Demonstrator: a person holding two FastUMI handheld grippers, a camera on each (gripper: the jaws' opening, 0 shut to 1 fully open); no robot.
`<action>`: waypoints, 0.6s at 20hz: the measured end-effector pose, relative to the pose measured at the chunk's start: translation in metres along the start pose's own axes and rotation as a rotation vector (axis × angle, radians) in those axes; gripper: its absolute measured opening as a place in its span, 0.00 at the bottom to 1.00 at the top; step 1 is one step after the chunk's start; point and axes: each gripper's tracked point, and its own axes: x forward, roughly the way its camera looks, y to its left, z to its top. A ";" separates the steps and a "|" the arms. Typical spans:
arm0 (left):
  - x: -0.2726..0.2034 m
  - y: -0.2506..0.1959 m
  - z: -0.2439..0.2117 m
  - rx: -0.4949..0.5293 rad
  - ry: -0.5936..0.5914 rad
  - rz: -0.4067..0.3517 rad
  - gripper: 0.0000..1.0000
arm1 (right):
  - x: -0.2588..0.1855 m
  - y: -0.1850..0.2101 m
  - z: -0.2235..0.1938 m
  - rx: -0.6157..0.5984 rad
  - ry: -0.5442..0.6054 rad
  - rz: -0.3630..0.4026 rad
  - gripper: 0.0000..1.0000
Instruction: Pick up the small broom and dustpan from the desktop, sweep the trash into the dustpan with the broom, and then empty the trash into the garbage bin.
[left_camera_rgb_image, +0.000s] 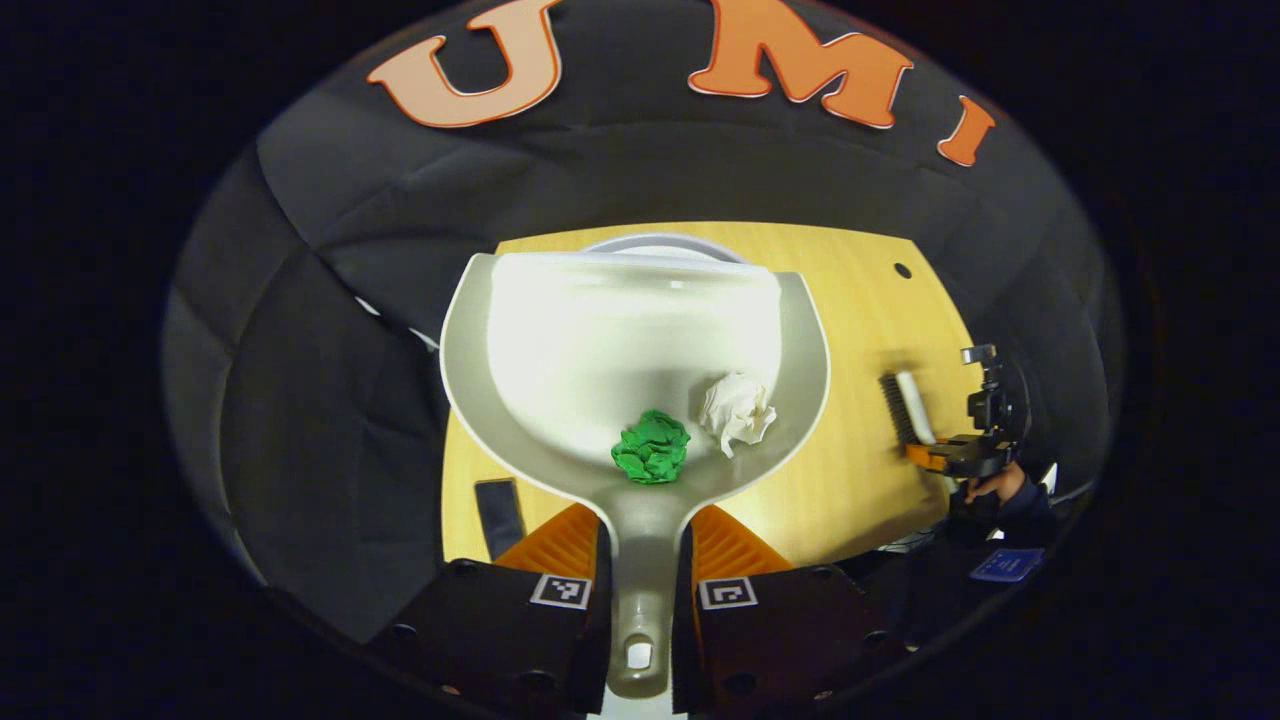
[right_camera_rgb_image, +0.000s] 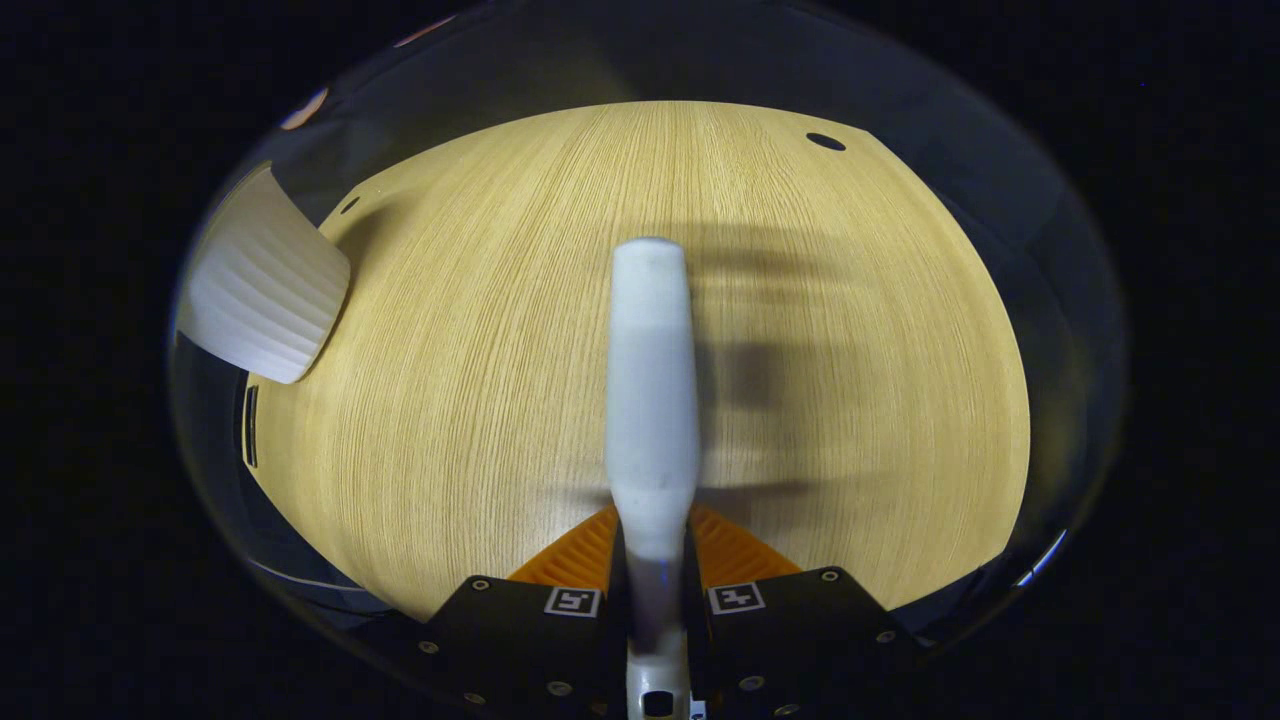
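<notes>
Left gripper view: the left tongs (left_camera_rgb_image: 645, 560) are clenched on the handle of the dustpan (left_camera_rgb_image: 560, 340), both fingers pressed against it from either side. The pan is held above the desk (left_camera_rgb_image: 870, 320), out over the desk's far left edge, with the rim of the white garbage bin (left_camera_rgb_image: 650, 243) seen just past its front lip. Inside the pan, near the handle end, a crumpled green paper ball (left_camera_rgb_image: 652, 447) and a crumpled white paper ball (left_camera_rgb_image: 735, 412) are lying just beside each other. A square black-and-white marker is carried on each finger block; no brand or readable writing is visible on the pan. At the desk's right edge, the right tongs (left_camera_rgb_image: 925, 452) are seen grasping the small broom (left_camera_rgb_image: 908, 405), a person's hand (left_camera_rgb_image: 995, 485) behind them.

Right gripper view: the right tongs (right_camera_rgb_image: 655, 560) are closed on the broom's white handle (right_camera_rgb_image: 652, 400), which is held over the bare middle of the desk (right_camera_rgb_image: 450, 350). The ribbed wall of the bin (right_camera_rgb_image: 262, 295) is seen at the desk's far left corner. A dark round hole (right_camera_rgb_image: 826, 141) is set near the far edge.
</notes>
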 end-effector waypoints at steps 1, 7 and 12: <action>0.001 0.007 -0.002 0.036 0.022 0.023 0.25 | 0.001 0.001 0.001 0.000 0.001 -0.004 0.25; -0.017 0.055 0.004 0.387 0.122 0.249 0.25 | -0.001 -0.007 0.001 0.013 -0.003 -0.010 0.27; -0.019 0.074 0.012 0.612 0.149 0.382 0.25 | -0.002 -0.015 0.008 0.027 0.000 -0.016 0.27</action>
